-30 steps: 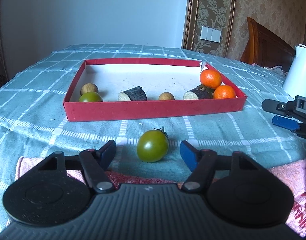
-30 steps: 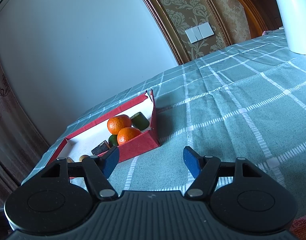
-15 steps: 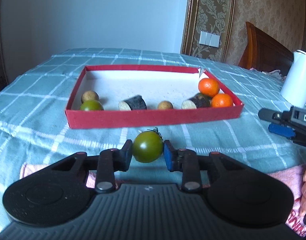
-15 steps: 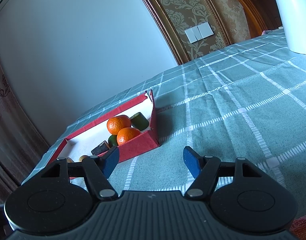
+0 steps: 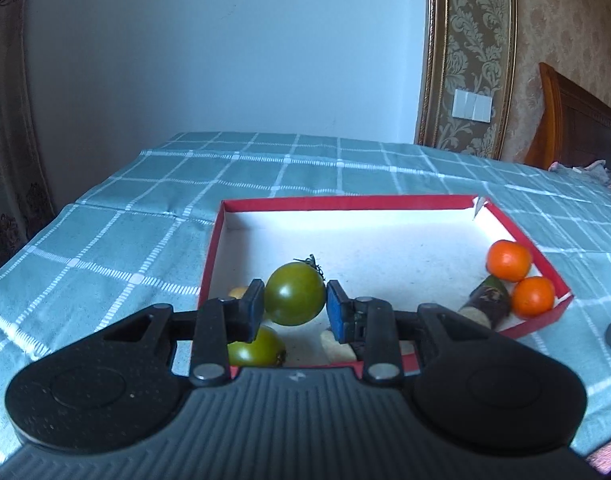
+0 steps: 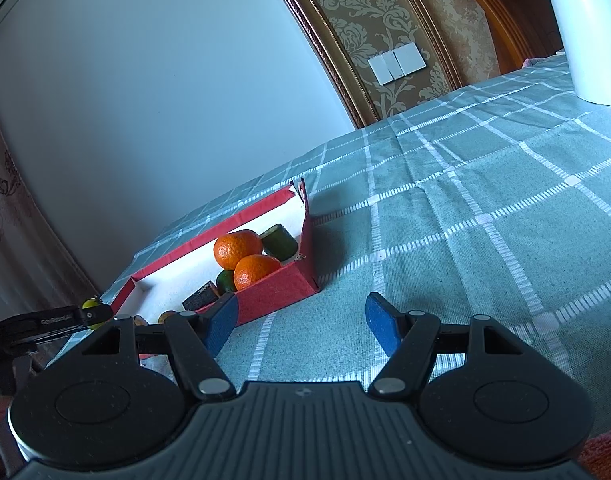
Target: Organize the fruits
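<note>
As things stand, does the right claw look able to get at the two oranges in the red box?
Probably yes: the right claw is open and empty, and the oranges sit uncovered near the red box's low wall.

I see a woven cloth (image 5: 345, 168) with a matt, slightly rough weave under everything. The box (image 5: 537, 324) looks like red cardboard, matt, with a white grainy inside. The tomato (image 5: 294, 299) in my left gripper (image 5: 294, 312) has a smooth, glossy skin; the oranges (image 6: 237, 249) are dimpled with a soft shine. My right gripper (image 6: 301, 322) is matt black ribbed plastic, with rough blue pads (image 6: 379, 324) and metal pins. The kettle (image 6: 585, 28) seems smooth white plastic.
</note>
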